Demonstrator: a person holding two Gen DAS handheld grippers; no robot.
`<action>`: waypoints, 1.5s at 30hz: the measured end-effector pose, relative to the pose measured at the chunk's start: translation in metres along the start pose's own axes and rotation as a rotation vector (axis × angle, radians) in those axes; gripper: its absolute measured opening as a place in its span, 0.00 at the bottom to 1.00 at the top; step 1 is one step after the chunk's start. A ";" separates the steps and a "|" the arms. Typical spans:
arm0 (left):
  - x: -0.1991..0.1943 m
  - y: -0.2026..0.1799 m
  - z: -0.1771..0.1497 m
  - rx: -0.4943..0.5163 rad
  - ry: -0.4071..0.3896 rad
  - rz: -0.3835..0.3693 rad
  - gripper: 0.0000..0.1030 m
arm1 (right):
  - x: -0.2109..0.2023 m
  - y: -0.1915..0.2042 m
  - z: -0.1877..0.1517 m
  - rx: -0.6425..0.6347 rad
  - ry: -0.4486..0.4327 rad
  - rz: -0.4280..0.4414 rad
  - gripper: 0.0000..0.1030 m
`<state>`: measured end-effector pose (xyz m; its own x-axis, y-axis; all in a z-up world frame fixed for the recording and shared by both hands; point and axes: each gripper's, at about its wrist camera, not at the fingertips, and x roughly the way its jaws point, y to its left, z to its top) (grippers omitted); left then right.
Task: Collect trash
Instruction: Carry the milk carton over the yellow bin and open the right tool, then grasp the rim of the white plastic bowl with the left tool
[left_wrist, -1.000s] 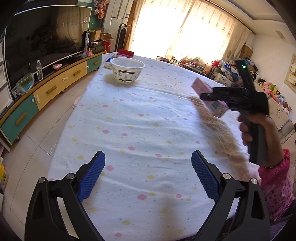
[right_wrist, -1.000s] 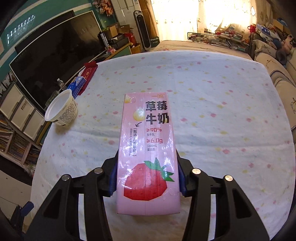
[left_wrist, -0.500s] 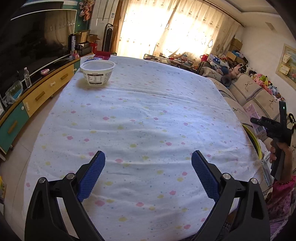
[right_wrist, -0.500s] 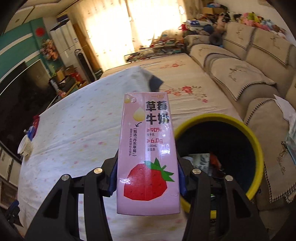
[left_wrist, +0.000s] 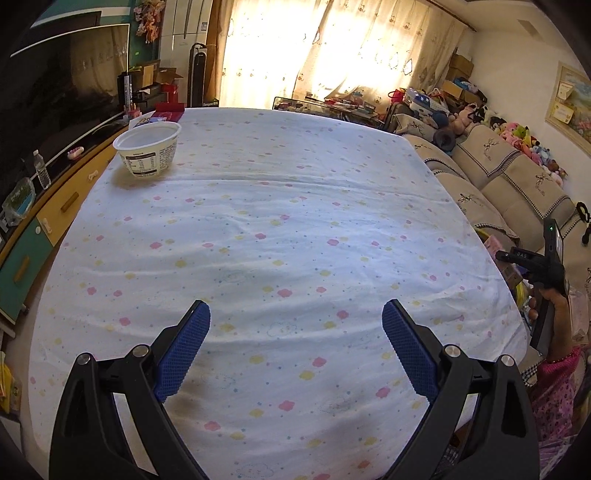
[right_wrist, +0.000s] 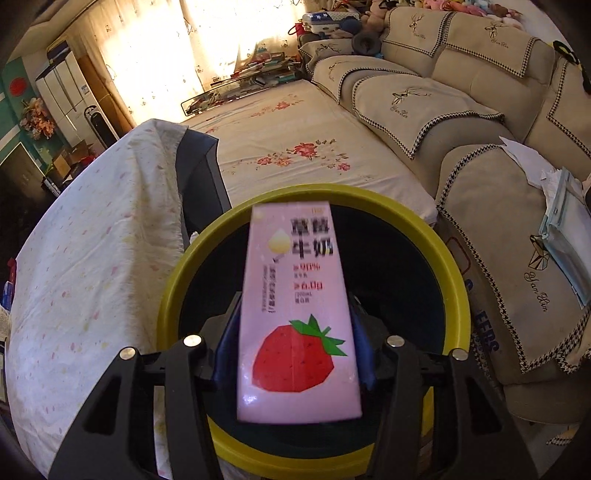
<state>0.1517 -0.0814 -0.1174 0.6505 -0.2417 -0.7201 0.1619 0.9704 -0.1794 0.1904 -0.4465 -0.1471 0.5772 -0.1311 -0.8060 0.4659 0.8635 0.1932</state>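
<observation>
While the pink rectangular strawberry-milk carton (right_wrist: 299, 314) sits between the blue pads of the right gripper (right_wrist: 295, 343), the relation that matters is carton to bin: the round black bin with the yellow rim (right_wrist: 456, 291) lies directly below and beyond the carton, its dark mouth showing on both sides of it. The carton's long axis runs away from the tongs, near end between the pads, far end reaching out over the far part of the rim. Its print is blurred, so I cannot tell whether the pads pinch it or have let go. Judging from this, the drop needs only a release, no further travel. The left gripper (left_wrist: 295, 354) is spread wide and empty above the white flower-dotted tablecloth (left_wrist: 280, 236). A white plastic bowl with a printed label (left_wrist: 147, 153) stands at the far left of the table, well apart from both tongs, nearer the left one, and looks like the next piece to fetch.
</observation>
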 end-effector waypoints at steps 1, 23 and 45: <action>0.001 0.000 0.002 0.002 0.003 0.002 0.90 | -0.001 -0.003 0.001 0.003 -0.006 -0.005 0.57; 0.074 0.061 0.143 0.097 -0.016 0.179 0.90 | -0.007 0.022 0.000 -0.010 -0.009 0.053 0.59; 0.157 0.134 0.188 0.056 0.163 0.282 0.51 | -0.001 0.028 0.005 -0.006 0.008 0.056 0.59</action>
<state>0.4155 0.0105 -0.1284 0.5490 0.0441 -0.8346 0.0361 0.9964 0.0764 0.2062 -0.4248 -0.1382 0.5969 -0.0785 -0.7985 0.4292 0.8721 0.2351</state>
